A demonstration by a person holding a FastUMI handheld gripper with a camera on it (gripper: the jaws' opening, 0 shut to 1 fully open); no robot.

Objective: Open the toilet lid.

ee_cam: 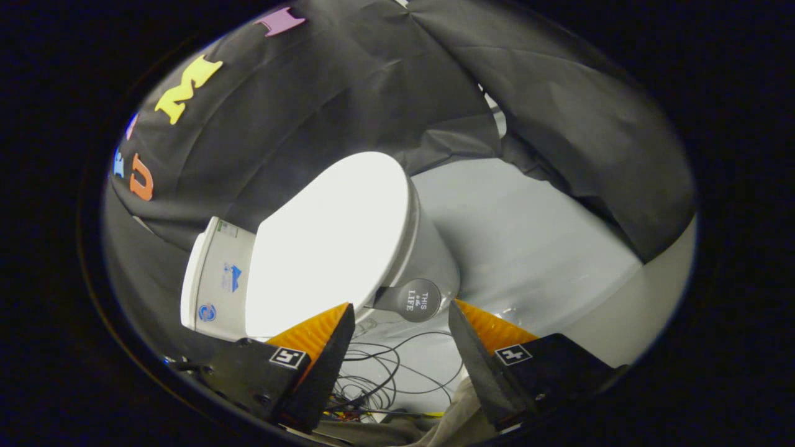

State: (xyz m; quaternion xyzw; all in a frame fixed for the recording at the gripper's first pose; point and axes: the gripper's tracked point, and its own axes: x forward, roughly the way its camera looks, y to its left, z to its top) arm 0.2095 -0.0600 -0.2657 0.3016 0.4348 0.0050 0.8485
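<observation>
Scene: A hand-held two-finger gripper [400, 313] faces a glossy white ceramic toilet [428, 254] in a booth hung with black cloth, the view tilted so the fixture leans across it.
Jaws: The fingers stand wide apart and hold nothing; neither presses on the lid.
Lid: The smooth white plastic toilet lid [332, 242] lies closed on the bowl, just ahead of the fingers, with the left fingertip close to its front edge. Glare from the booth light washes out its surface.
Handle: A round dark grey tab [415, 300] sticks out from under the lid's front rim, in the gap between the two fingertips and slightly beyond them. It appears to be a stick-on lifter, placed there so the lid can be raised without touching the rim.
Approach: The open fingers bracket the tab, which suggests the gripper is lining up to close on it; the lid is not yet lifted.
Tank: The white cistern [217, 279] sits behind the lid, beyond the left finger.
Writing: The tab carries pale capitals reading "THIS" and "LIFE" with a smaller word between them too small to tell. Small blue stickers on the cistern cannot be read. Each finger mount bears a square black-and-white marker.
Floor: Thin black cables [385, 372] loop over the pale grey floor [528, 236] below the bowl.
</observation>
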